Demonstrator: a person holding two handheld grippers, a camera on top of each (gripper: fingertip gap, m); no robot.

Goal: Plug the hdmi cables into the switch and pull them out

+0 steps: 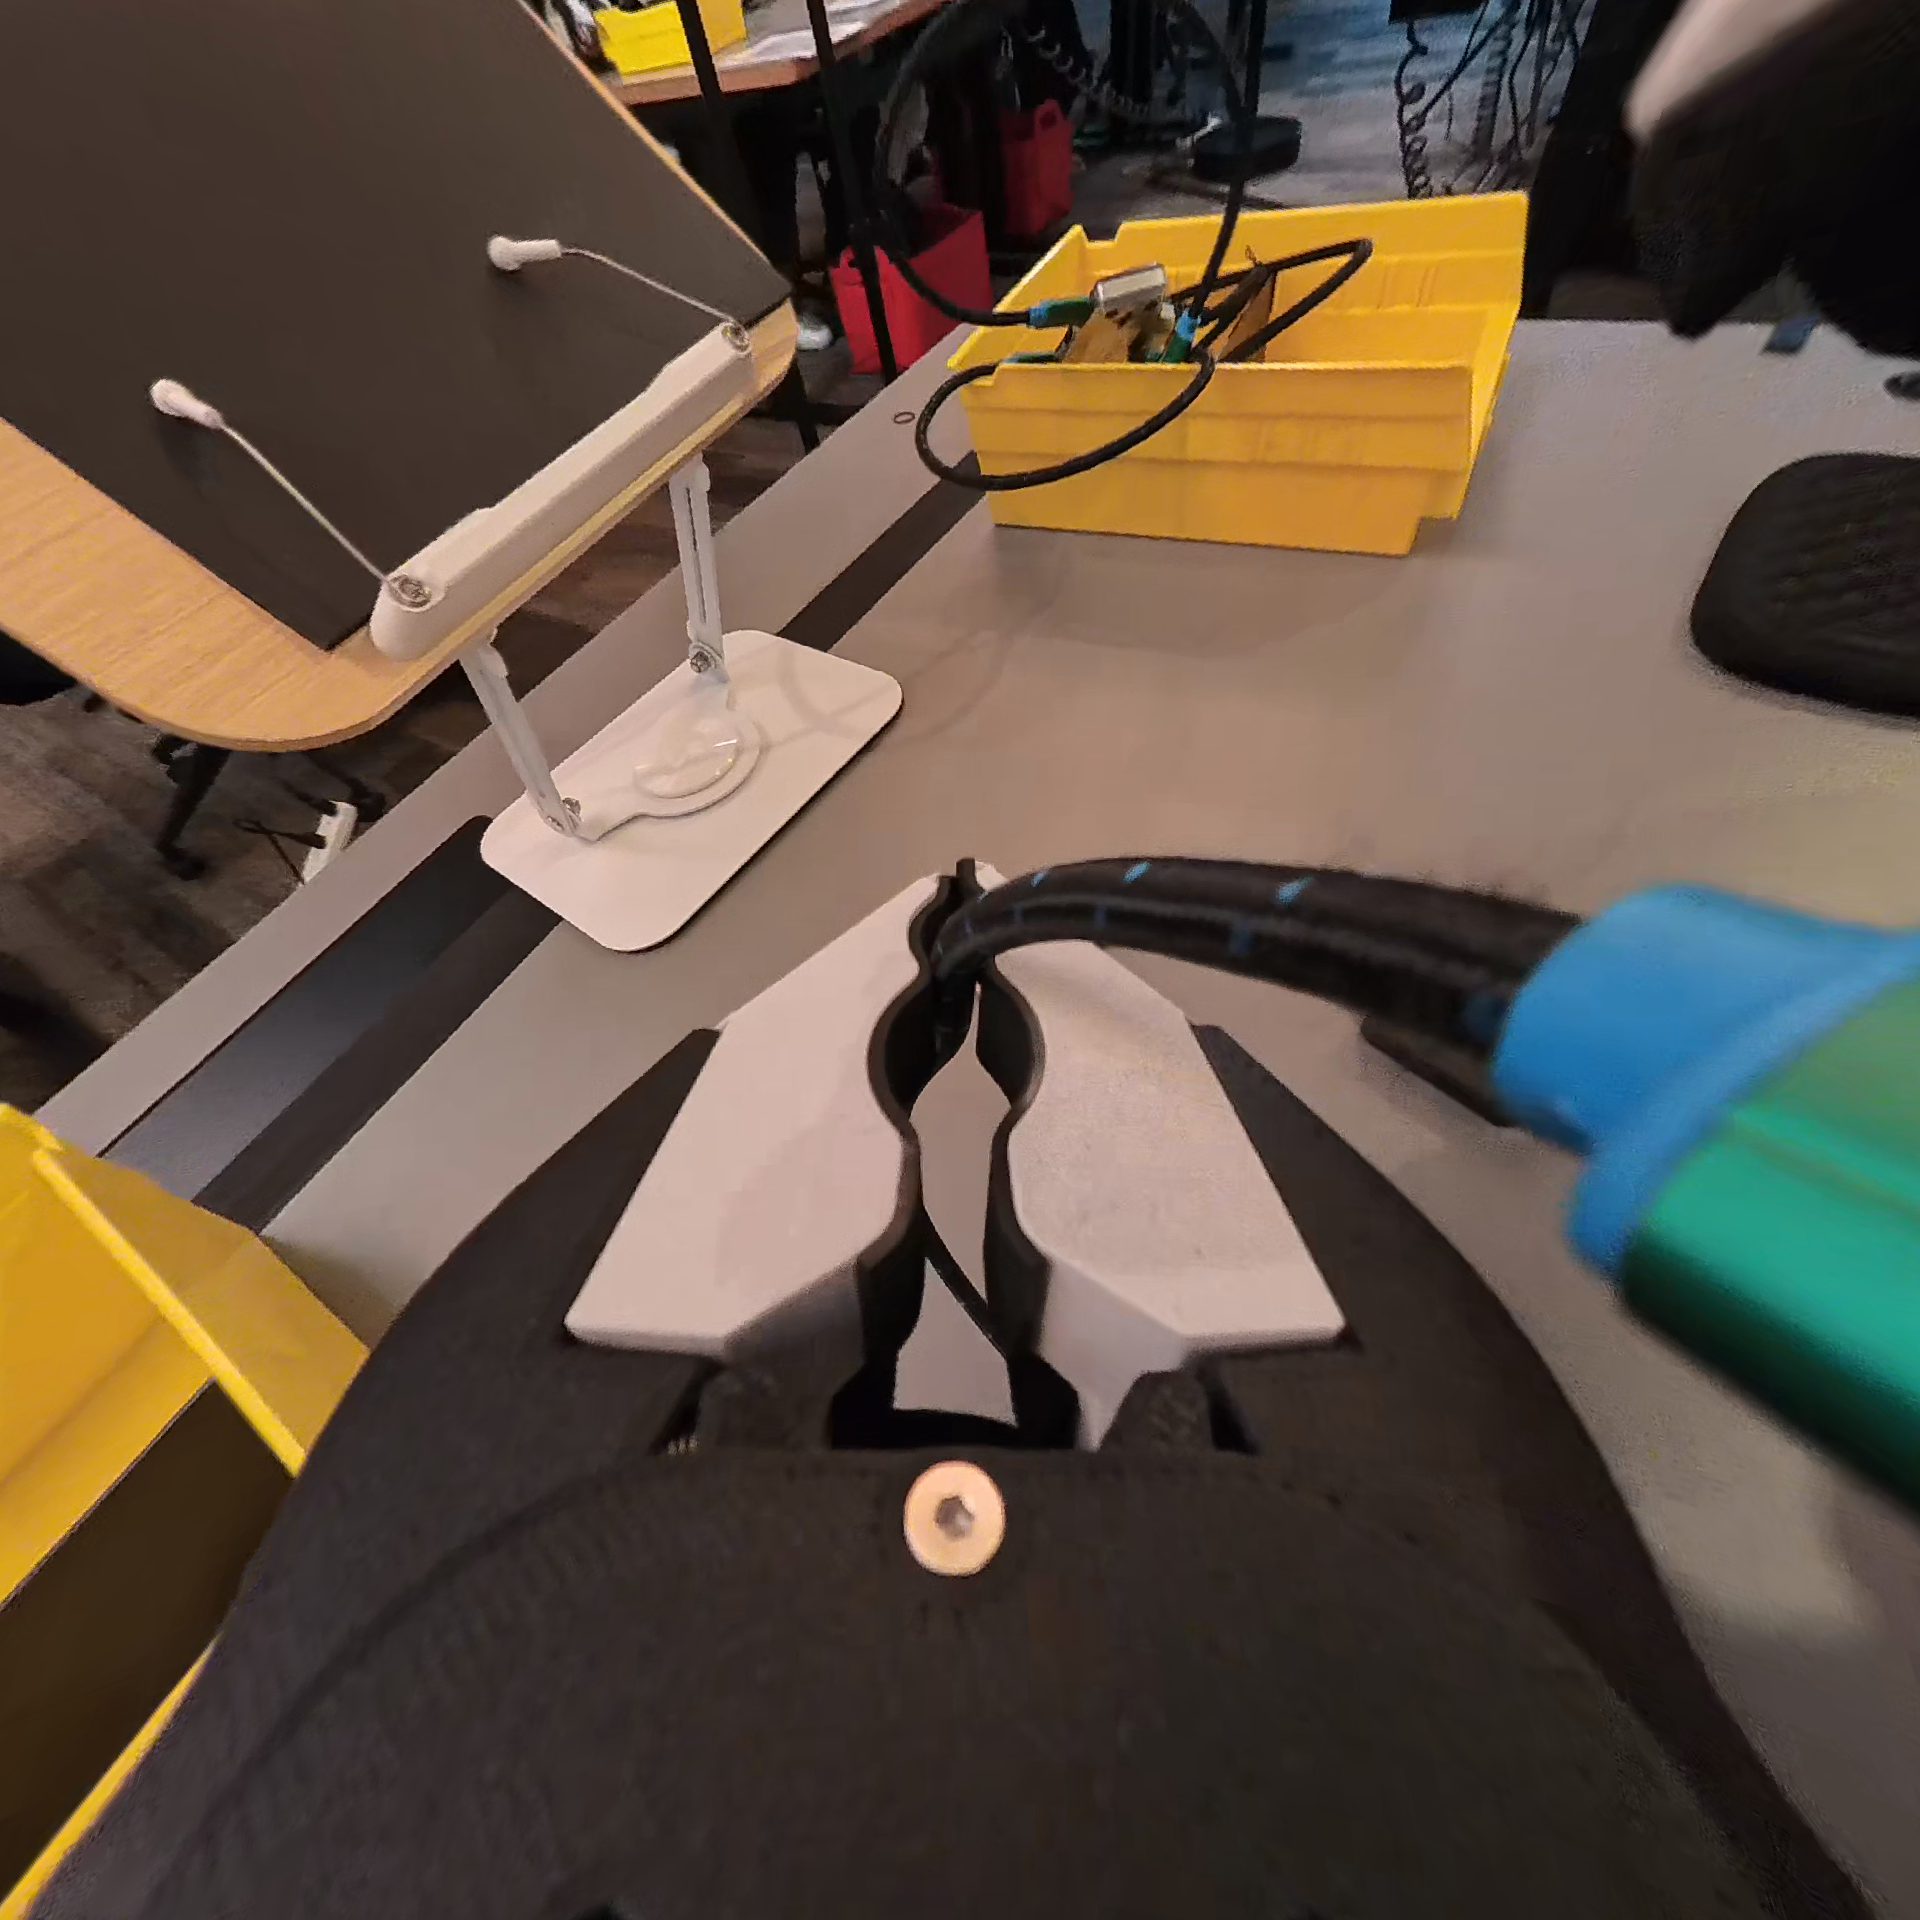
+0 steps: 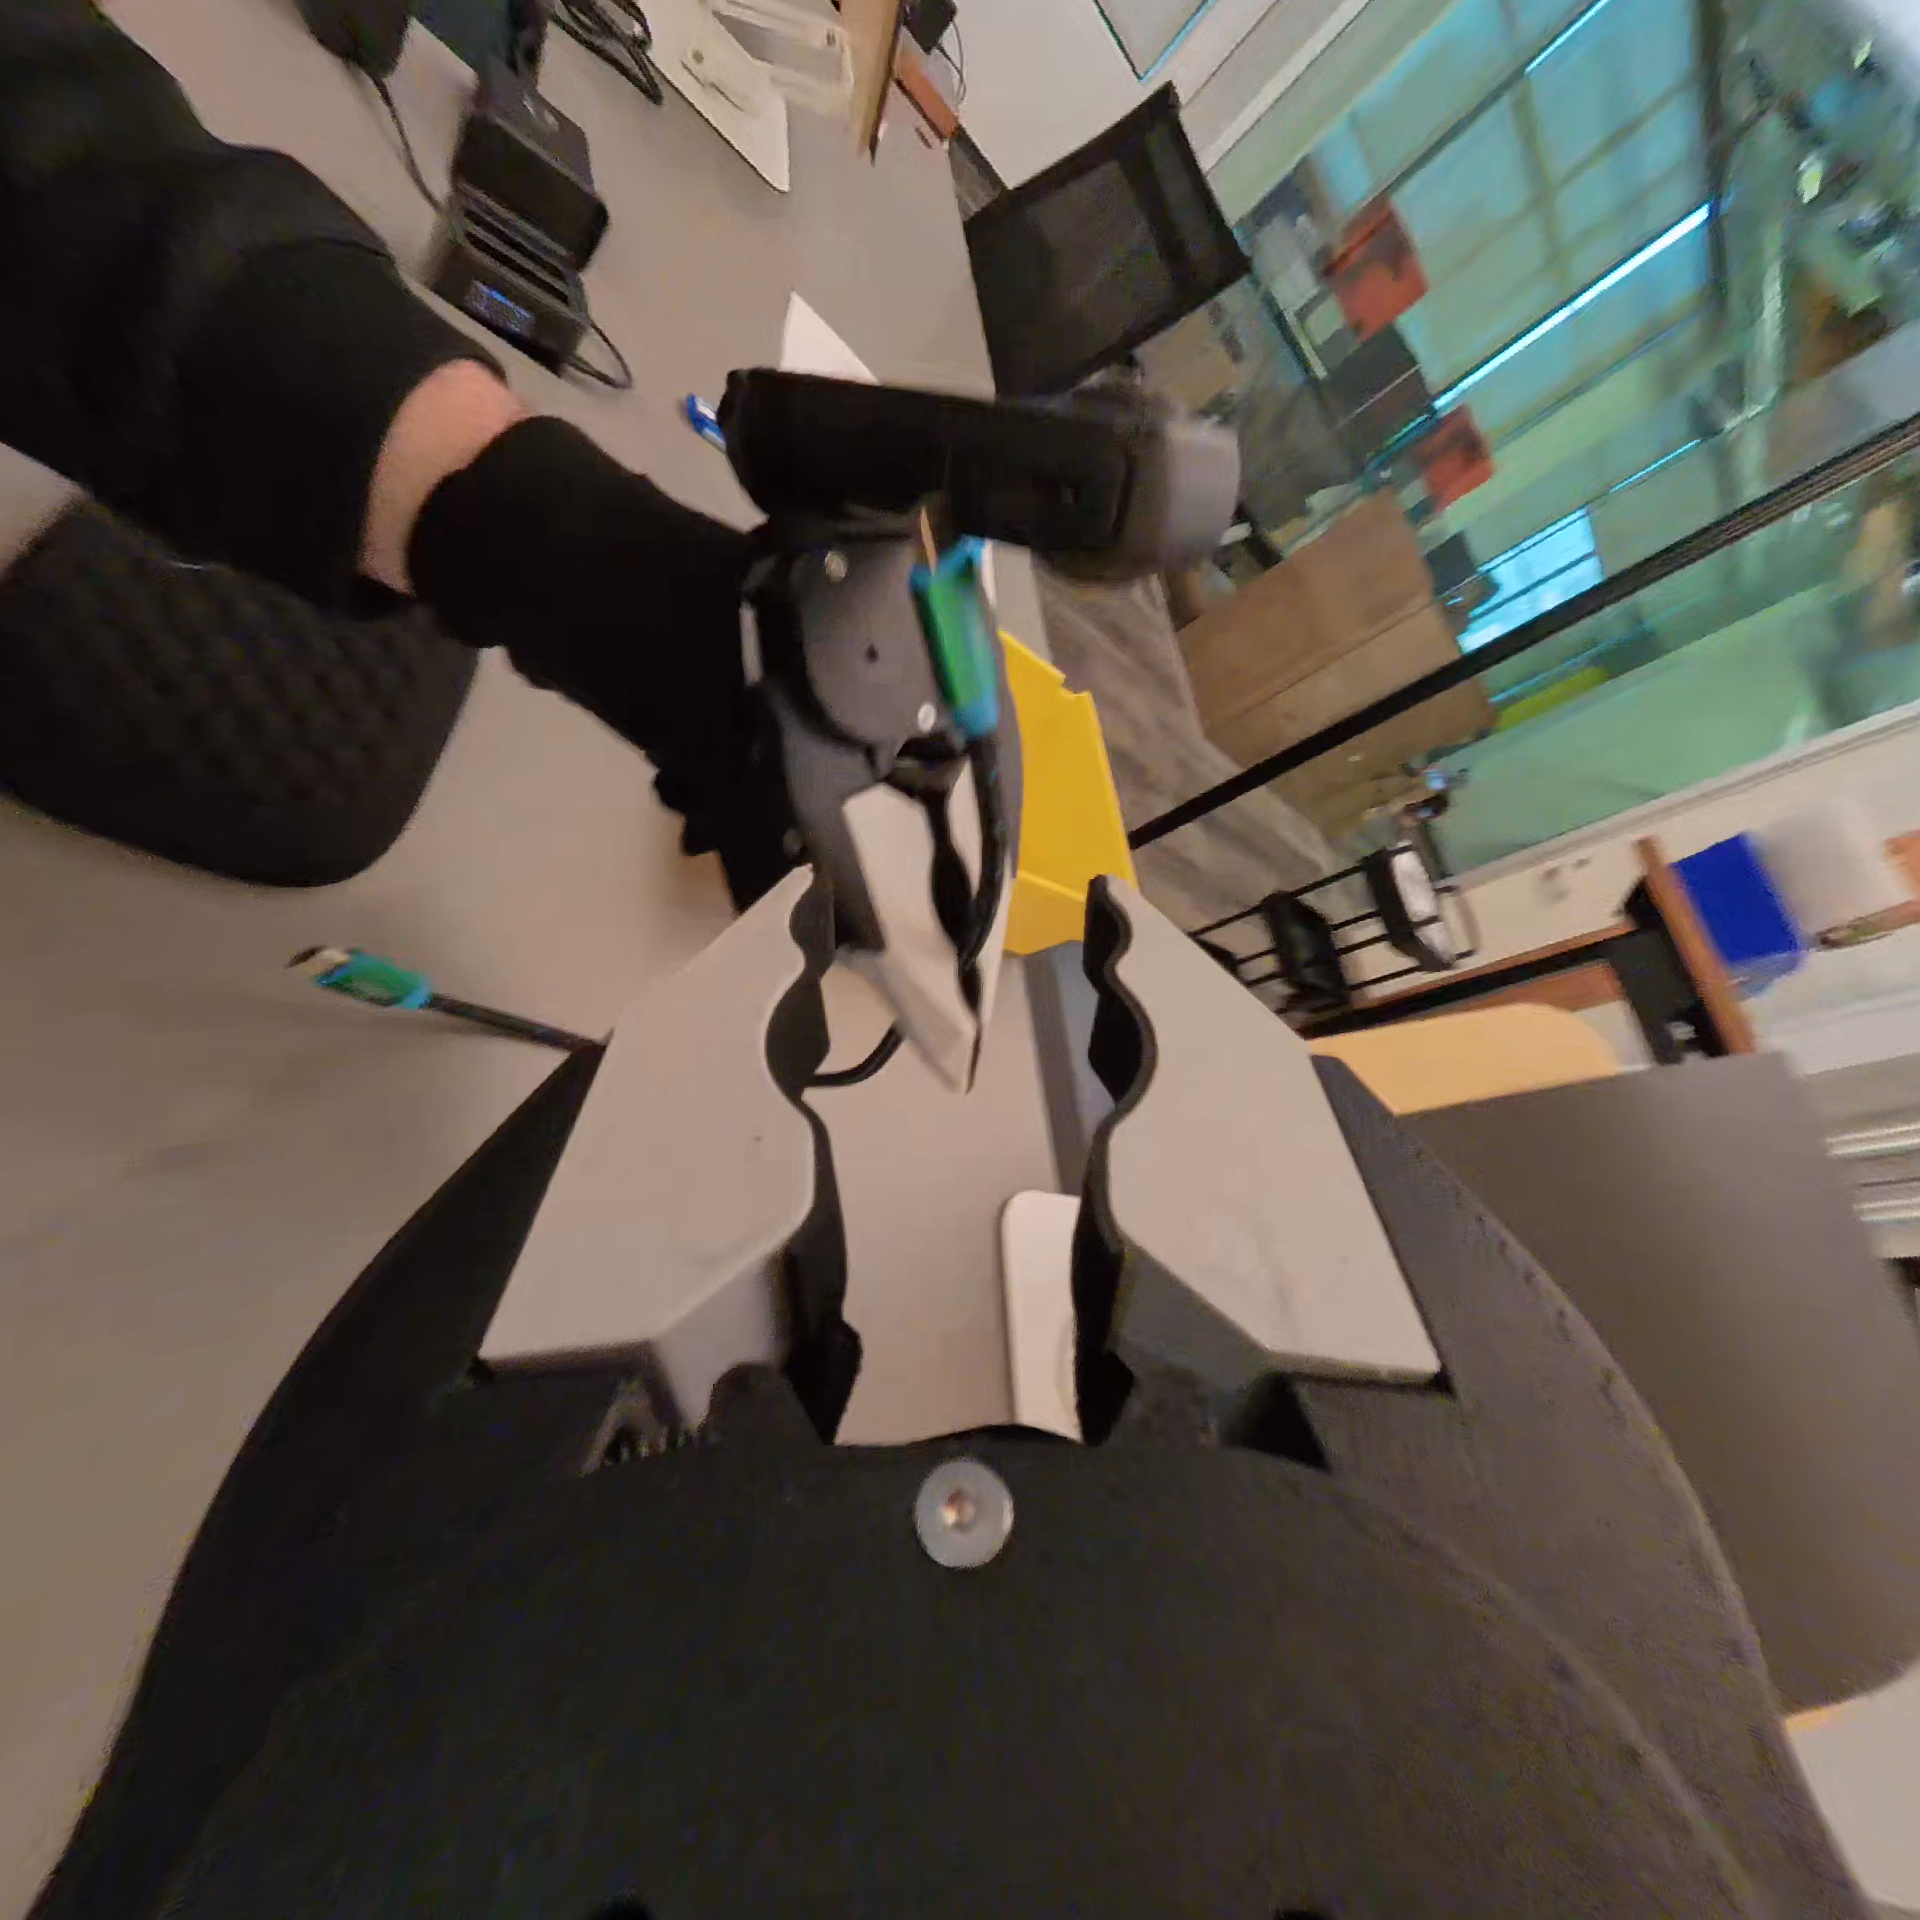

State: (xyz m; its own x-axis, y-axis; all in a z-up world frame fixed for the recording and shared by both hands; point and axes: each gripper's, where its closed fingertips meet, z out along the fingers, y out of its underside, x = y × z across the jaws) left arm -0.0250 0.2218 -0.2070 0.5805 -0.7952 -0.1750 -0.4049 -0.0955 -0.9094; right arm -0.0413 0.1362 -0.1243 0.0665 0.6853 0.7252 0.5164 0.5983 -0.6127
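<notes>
Left gripper (image 1: 961,940): fingers clamped on black braided HDMI cable (image 1: 1247,909), green-blue plug (image 1: 1745,1174) hanging beside it above grey table (image 1: 1247,707). Right gripper (image 2: 956,997): fingers apart, holding nothing. Second plug (image 2: 369,979): lying on table.

Black braided HDMI cable (image 1: 1195,920), green-blue plug (image 1: 1756,1174), pinched in closed jaws.

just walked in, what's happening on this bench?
A person is running two handheld grippers on HDMI cables. The left gripper is shut on a black braided HDMI cable, just behind its blue-and-green plug, held above the grey table. The right gripper is open and empty, facing the left one. A second plug lies loose on the table. More cables sit in a yellow bin; nothing is visibly being plugged in right now.
</notes>
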